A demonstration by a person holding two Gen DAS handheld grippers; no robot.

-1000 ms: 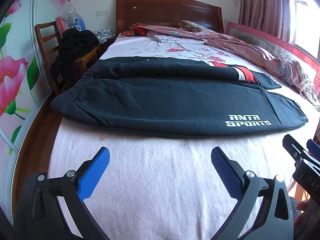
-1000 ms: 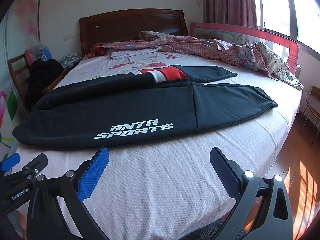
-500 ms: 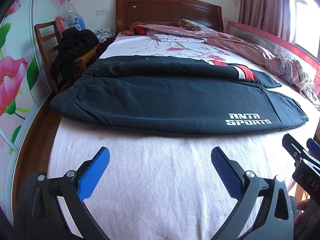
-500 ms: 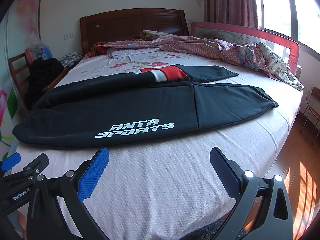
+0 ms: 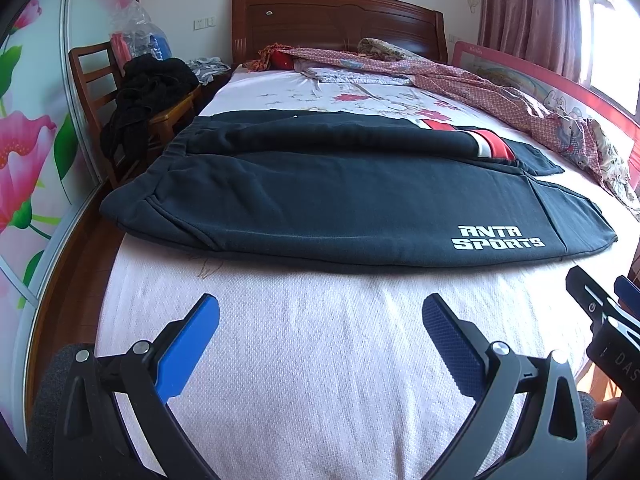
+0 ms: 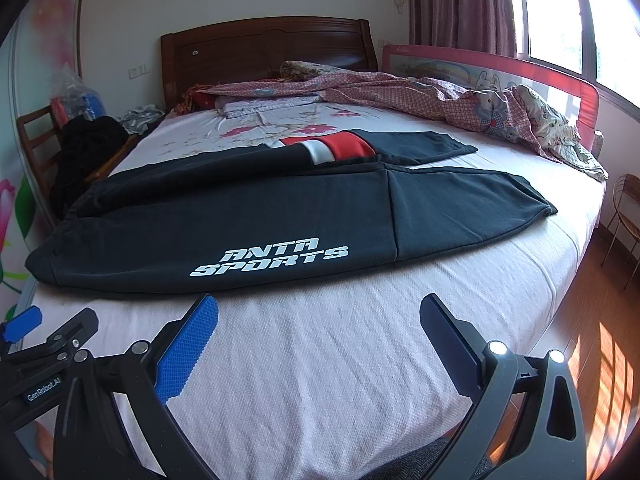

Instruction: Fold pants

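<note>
Step in hand: the pants (image 5: 344, 200) are judged unfolded so far; both legs are laid out lengthwise and nothing is gripped, so the first fold is not yet begun.
Pants position: spread across the bed (image 5: 320, 360), waistband toward the chair (image 5: 92, 92) side, cuffs toward the window side, the near leg lying closest to the foot of the bed.
Left tongs (image 5: 320, 314): held apart, nothing between them, short of the pants' near edge, above bare sheet.
Right tongs (image 6: 318, 314): likewise spread wide and unloaded, near the white lettering (image 6: 270, 262) but not touching the cloth.
Next move: a grip on the near leg's edge is probably called for, one pair of tongs toward the waistband and the other toward the cuff, so that this leg can be carried over the far one.
Material: thick, soft black knit, matte, with a seam across the lower leg and a red and white band (image 6: 336, 148) on the far leg.
Sheet: pale, finely textured weave, likely offering some friction.
Risk: thick fabric may bunch if only one layer is pinched.
</note>
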